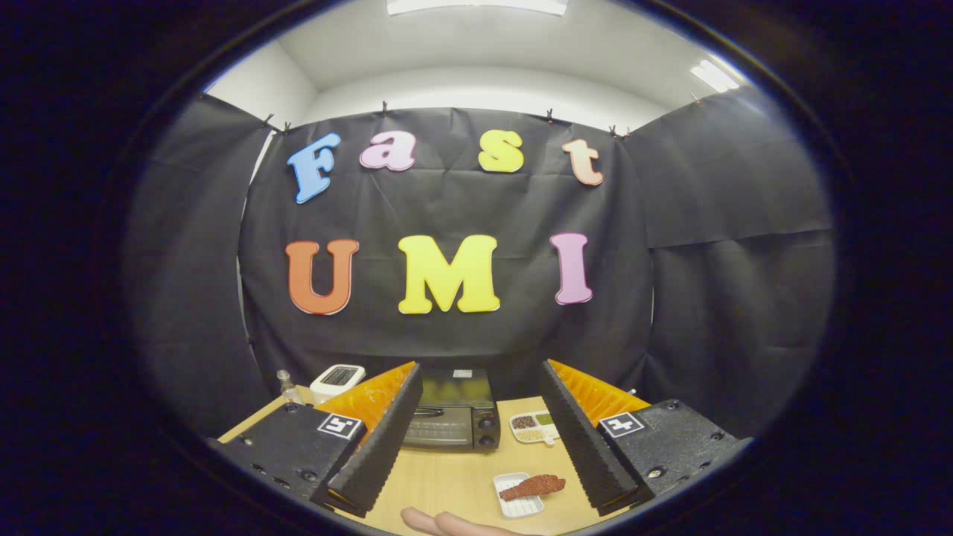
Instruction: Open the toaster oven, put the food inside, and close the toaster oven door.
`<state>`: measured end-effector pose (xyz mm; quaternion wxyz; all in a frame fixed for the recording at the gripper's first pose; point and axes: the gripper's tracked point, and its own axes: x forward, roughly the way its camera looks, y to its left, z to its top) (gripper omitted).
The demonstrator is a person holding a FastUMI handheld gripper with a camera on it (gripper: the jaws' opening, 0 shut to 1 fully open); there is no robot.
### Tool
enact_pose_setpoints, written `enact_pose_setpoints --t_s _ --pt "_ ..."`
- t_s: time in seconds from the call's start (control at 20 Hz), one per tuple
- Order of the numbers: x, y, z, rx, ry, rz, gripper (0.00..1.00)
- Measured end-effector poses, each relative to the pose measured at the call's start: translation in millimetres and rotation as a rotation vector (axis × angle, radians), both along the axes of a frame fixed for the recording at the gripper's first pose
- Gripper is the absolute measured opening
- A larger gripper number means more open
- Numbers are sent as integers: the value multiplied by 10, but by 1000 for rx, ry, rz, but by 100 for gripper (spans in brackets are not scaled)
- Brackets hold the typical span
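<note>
Booth interior: black cloth wall pinned by small clips along its upper edge, white room walls and ceiling above with rectangular light panels, and a pale wooden tabletop below.

A white kitchen scale and a small clear bottle stand near the far left corner of the wooden table, and a divided dish of seasonings sits toward its far edge.
</note>
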<state>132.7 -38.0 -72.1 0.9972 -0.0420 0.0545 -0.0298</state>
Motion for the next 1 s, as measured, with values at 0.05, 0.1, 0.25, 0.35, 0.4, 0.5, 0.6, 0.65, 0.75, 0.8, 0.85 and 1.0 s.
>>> enact_pose_setpoints --t_s 0.05,0.1,0.25,0.35,0.4,0.5,0.6,0.65,0.75,0.8,0.85,1.0 --pt "154 67 -97 0 14 13 100" --pt "286 133 -217 1 32 23 100" --pt "702 327 -540 4 75 36 100" --pt "1022 446 -748 -6 94 35 100" --pt "1178 513 -865 -9 106 41 100" --pt "1490 629 -1142 -16 158 55 100" --pt "1758 752 -1433 -34 222 64 100" --pt "1882 793 -1566 -49 247 62 100" --pt "2070 826 -1835 -66 305 45 100" --pt "2140 837 -1967 -79 331 37 100" --pt "2211 856 -2067 -89 351 38 100" --pt "2317 864 -2237 -63 373 32 100"
